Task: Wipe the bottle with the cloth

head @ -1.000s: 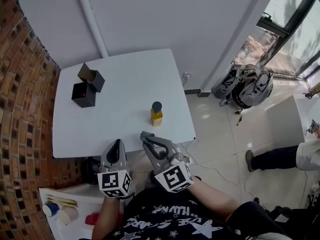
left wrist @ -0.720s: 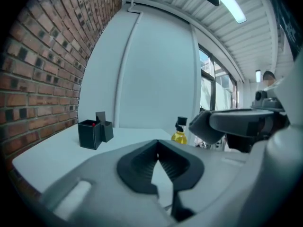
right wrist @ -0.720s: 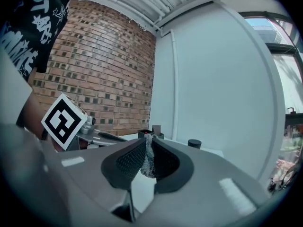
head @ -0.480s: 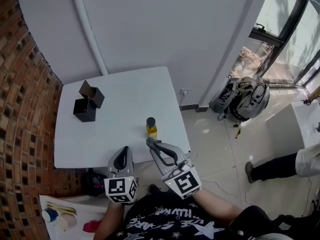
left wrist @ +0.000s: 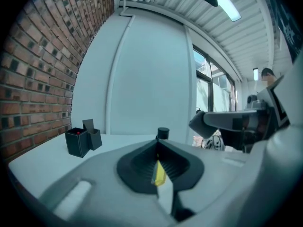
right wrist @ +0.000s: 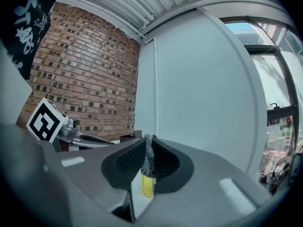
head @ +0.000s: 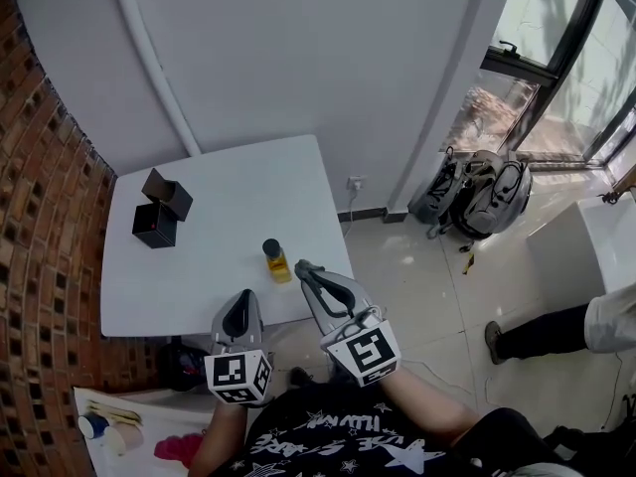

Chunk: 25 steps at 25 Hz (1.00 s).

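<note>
Between closed jaws of right hand-held gripper [right wrist: 147, 140], cloth [right wrist: 148, 158].

White desk [head: 224, 192] carries 3 things. Small yellow bottle [head: 275, 262] w/ black cap stands upright nr the near edge, toward the right corner. Two black boxes [head: 155, 226], touching, sit by the left edge twd the far corner.

Counted on and above the surface [head: 229, 177]
One bottle [head: 275, 262], one cloth [right wrist: 148, 159], two black boxes [head: 156, 225], two hand-held grippers: left [head: 242, 298], right [head: 300, 267].
</note>
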### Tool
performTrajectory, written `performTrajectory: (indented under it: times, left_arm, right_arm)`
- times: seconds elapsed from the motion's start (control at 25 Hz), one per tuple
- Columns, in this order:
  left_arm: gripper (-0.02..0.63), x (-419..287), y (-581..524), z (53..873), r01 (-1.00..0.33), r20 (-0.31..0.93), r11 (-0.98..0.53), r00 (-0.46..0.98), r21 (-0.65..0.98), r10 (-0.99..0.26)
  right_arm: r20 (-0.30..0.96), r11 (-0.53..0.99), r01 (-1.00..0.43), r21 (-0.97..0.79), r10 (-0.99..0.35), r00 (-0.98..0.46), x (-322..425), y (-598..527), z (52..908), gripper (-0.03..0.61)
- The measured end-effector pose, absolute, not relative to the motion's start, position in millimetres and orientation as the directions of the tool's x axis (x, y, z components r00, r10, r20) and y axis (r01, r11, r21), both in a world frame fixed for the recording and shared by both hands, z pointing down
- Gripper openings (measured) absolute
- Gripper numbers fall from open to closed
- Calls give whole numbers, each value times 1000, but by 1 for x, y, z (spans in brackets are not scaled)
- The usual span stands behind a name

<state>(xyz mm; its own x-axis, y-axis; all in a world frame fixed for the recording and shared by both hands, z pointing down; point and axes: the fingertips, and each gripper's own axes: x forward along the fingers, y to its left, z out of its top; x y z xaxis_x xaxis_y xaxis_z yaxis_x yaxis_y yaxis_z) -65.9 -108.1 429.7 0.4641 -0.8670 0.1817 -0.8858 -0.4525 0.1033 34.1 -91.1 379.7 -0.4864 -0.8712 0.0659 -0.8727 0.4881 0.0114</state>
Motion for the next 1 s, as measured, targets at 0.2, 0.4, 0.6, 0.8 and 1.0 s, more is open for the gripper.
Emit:
performTrajectory:
  times: [0.2, 0.4, 0.6, 0.8, 1.0]
  left_arm:
    - [5, -54, -105, 427, -889, 180, -449, 459, 93, -870]
    - [5, -48, -101, 425, -895, 177, -438, 445, 82, -878]
    - [3, -48, -100, 425, -904, 176, -421, 429, 82, -886]
    - [3, -51, -99, 426, -908, 181, -410, 418, 79, -890]
    - [5, -53, -100, 425, -910, 182, -407, 415, 81, -891]
  right_arm:
    - [76, 490, -872, 13, -870, -487, 47, -90, 384, 40]
    - [90, 498, -867, 7, -864, -495, 53, -89, 389, 40]
    - [103, 514, -858, 3, -853, -511, 54, -89, 394, 38]
    - [122, 524, -852, -3, -845, -521, 51, -89, 399, 38]
    - [127, 524, -852, 0, -845, -520, 51, -91, 399, 38]
